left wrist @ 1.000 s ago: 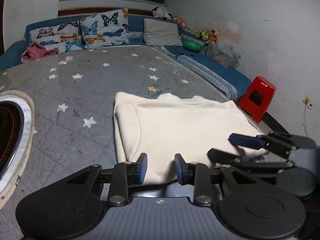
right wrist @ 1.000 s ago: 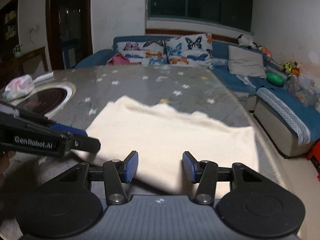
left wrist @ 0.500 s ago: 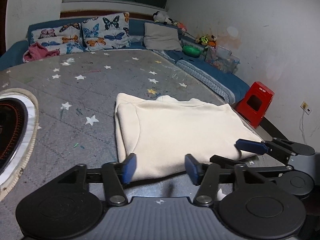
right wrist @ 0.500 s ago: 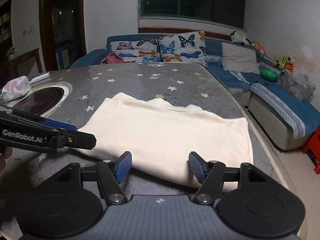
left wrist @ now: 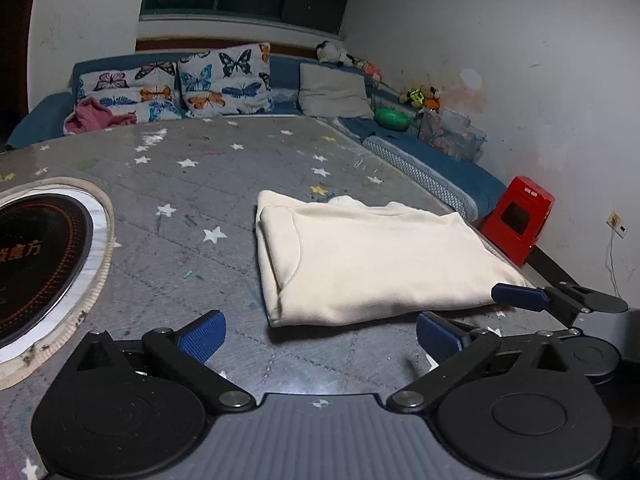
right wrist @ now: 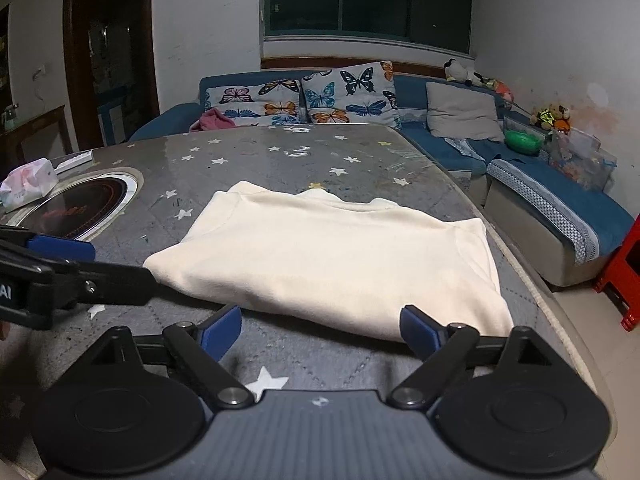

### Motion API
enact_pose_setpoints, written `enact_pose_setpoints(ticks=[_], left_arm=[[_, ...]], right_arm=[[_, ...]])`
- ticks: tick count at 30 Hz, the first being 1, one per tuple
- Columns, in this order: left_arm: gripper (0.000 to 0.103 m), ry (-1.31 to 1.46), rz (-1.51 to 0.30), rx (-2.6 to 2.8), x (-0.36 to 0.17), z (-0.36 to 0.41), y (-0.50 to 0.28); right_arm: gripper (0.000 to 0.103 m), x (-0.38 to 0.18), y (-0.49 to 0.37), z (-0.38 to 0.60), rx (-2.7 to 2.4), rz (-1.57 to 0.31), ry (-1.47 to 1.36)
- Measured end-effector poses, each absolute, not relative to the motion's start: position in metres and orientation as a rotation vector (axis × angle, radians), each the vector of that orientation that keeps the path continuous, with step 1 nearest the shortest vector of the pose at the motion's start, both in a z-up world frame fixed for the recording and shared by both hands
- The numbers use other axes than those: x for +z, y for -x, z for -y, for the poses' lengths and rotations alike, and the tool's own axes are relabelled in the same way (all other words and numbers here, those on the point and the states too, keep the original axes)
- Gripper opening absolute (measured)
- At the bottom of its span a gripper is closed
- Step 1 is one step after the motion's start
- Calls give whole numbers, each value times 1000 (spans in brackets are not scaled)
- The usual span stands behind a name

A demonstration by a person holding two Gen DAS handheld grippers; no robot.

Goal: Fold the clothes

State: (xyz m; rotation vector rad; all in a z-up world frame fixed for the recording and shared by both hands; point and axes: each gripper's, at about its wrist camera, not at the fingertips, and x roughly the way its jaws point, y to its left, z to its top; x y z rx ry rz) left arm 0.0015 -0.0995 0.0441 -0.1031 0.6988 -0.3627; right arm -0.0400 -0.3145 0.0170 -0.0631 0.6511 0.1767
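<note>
Garment point(left wrist: 376, 256) folded — long axis sideways

The induction hob point(left wrist: 36, 256) is cut off left; its lettering seems unreadable.

We read very little here. On the black round cooktop point(left wrist: 36, 256) set into the bench, orange Chinese characters show at the left edge of the left wrist view; the last two look like "魔方", the one before is cut off. The same cooktop point(right wrist: 76, 210) in the right wrist view carries an orange mark too blurred for us to read. On the left gripper point(right wrist: 60, 276), seen from the right wrist, white letters "AI" sit at the frame edge; the rest of that word is cut off. Small white logo marks on both gripper bodies are symbols, not text. Nothing else legible.
</note>
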Motion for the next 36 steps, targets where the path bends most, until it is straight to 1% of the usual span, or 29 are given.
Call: enact_pose_setpoints(ticks=[1,6,14,21,36], left_arm=[[103,101,-695,-360,44,99,1],[103,85,-706,-354,40,97,9],[103,49,-673,-335,36,95,26],[103,96,-695,-315,33,87,34],[103,91,-730,-259,28,79,49]], right_arm=[[94,17,42,314,172,-649,62],[99,20,50,313,154,-640,50],[103,22,60,310,143,-628,55],[103,24,67,307,140,-621,47],[103,21,82,301,135,-631,43]])
